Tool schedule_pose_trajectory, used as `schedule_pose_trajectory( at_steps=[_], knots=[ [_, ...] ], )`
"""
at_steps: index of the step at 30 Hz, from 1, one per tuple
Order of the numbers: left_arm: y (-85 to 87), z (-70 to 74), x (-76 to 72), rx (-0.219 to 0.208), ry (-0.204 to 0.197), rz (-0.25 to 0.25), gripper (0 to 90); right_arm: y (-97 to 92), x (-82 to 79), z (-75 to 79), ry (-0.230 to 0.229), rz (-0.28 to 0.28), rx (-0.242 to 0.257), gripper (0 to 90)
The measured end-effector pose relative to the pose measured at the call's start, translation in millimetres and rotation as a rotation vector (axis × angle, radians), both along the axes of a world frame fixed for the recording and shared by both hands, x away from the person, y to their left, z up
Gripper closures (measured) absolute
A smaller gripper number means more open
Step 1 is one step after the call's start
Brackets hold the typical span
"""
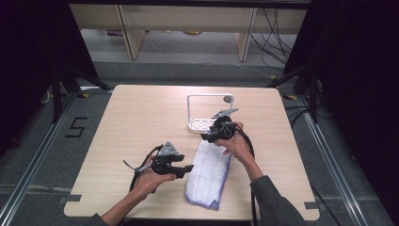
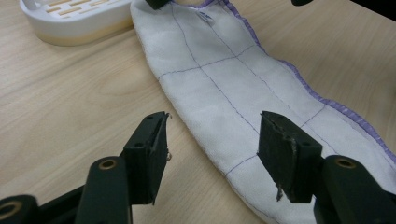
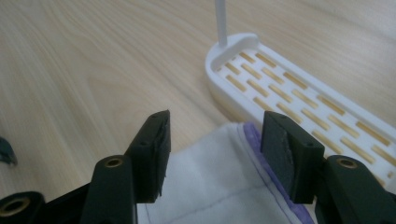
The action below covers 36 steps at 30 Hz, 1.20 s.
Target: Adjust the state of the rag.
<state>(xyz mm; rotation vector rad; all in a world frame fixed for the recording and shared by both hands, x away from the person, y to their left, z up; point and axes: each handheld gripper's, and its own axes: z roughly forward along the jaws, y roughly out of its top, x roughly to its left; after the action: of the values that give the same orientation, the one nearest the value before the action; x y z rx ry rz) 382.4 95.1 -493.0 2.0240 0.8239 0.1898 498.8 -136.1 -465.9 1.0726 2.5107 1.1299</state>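
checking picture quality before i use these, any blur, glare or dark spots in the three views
High view: table evenly lit, surroundings nearly black, slightly soft. Left gripper view: cloth sharp, mild glare on the wood. Right gripper view: rack fairly clear, far tabletop washed out and soft, left edge smeared.

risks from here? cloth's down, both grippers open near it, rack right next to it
1. The folded cloth lies with its far end nearly against the white rack. The right hand-held gripper hovers open over that end; a low regrasp could nudge the rack.
2. The left hand-held gripper is open, straddling the cloth's near edge. Closing there might pinch only the top layer and undo the fold.
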Motion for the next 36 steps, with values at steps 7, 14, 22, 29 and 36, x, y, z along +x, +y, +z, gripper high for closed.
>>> schedule_pose_trajectory(
  at_steps=[7, 14, 22, 29, 36],
  knots=[
    [-3.2, -2.5, -10.4, 0.022, 0.037, -0.049, 45.1, -2.9, 1.4, 14.0, -0.045, -0.045, 0.027, 38.8],
    [-2.1, -11.5, -47.9, 0.046, 0.112, -0.157, 52.0, -33.7, -11.4, 18.8, -0.051, -0.083, 0.023, 39.8],
    [-1.4, -18.6, -61.6, 0.093, 0.113, -0.216, 67.3, -68.8, -24.9, 10.4, -0.021, -0.148, -0.035, 40.1],
    [-24.6, -20.1, -76.4, 0.067, 0.113, -0.238, 71.0, -83.0, -28.5, 3.4, 0.027, -0.185, -0.067, 40.3],
    [-32.8, -12.7, -78.5, 0.044, 0.106, -0.249, 58.1, -81.6, -24.3, -4.8, 0.009, -0.166, -0.052, 40.1]
  ],
)
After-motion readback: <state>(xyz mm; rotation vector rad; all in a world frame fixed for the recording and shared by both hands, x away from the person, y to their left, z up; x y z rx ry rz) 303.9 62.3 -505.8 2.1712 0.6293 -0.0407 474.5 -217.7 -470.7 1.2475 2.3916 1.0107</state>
